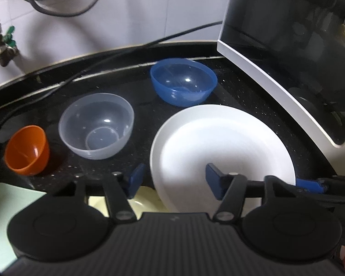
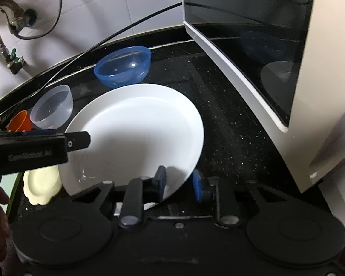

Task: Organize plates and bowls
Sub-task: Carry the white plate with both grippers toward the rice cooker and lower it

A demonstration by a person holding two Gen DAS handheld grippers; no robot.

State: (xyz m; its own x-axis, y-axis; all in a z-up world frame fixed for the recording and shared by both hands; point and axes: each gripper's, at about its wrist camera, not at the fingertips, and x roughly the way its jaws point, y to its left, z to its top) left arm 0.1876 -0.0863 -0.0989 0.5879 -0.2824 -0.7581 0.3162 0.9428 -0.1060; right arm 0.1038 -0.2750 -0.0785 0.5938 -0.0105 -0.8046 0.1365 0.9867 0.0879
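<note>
A large white plate is tilted above the black counter. My right gripper straddles its near right rim, one finger on each side, and seems to grip it. My left gripper is open, its fingers either side of the plate's near left edge, holding nothing. A blue bowl stands behind the plate. A clear bowl and an orange cup stand to the left. A cream scalloped dish lies under the plate's left edge.
A white appliance with a dark glass door stands at the right on the counter. A black cable runs along the back by the tiled wall. A gas valve and hose hang at the left.
</note>
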